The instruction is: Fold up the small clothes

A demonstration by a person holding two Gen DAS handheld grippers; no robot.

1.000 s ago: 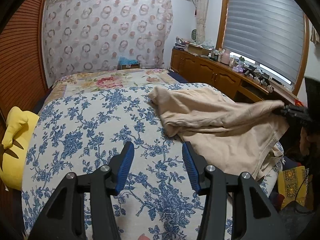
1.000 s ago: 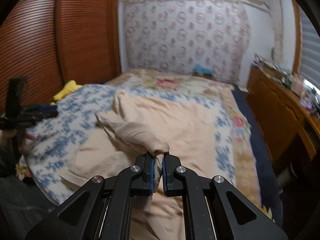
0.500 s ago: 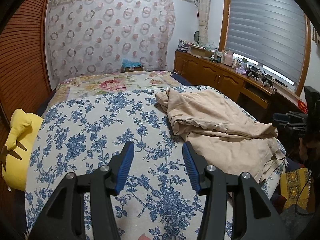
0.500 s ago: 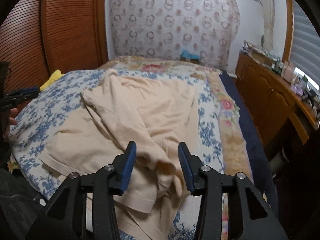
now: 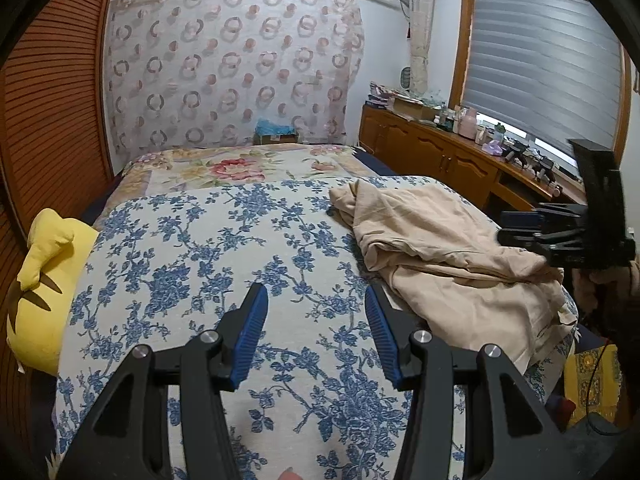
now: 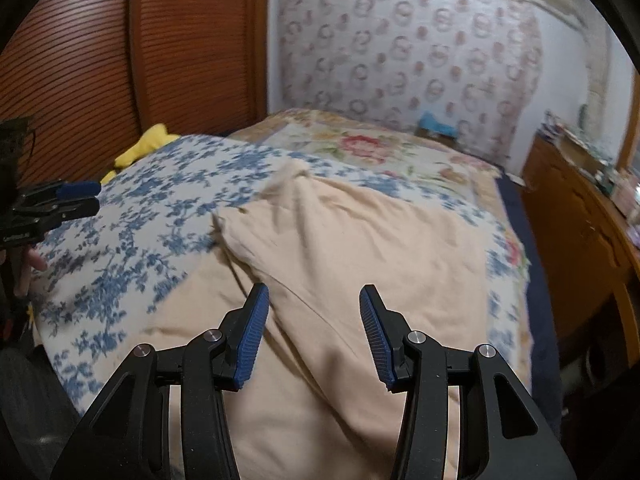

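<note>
A bed [image 5: 192, 240] covered by a blue-flowered spread fills both views, with a slatted wooden wardrobe [image 6: 120, 60] along its left side and a patterned curtain [image 5: 232, 72] on the wall behind the headboard end. The task's thing, a beige garment [image 5: 448, 256], lies crumpled on the right half of the bed, at about two o'clock from the left gripper [image 5: 316, 332] and directly under and ahead of the right gripper [image 6: 312, 330], from six up to twelve o'clock in that view. Judged from the rumpled heap and loose overlapping layers, no neat fold is made yet; spreading it flat and all the folds seem left to do. The left gripper hovers over bare bedspread with its blue-padded fingers [image 5: 250, 336] spread wide, holding nothing. The right gripper is likewise spread wide and empty above the cloth. The left wrist view alone shows the window blind [image 5: 540, 52], the cluttered wooden counter [image 5: 460, 148] at two o'clock, the garment's edge hanging off the bed's near corner, and a full yellow cushion [image 5: 44, 288] at nine o'clock. The right wrist view, somewhat blurred, alone shows the garment's broad, smoother far panel and the left gripper from the side at nine o'clock.
</note>
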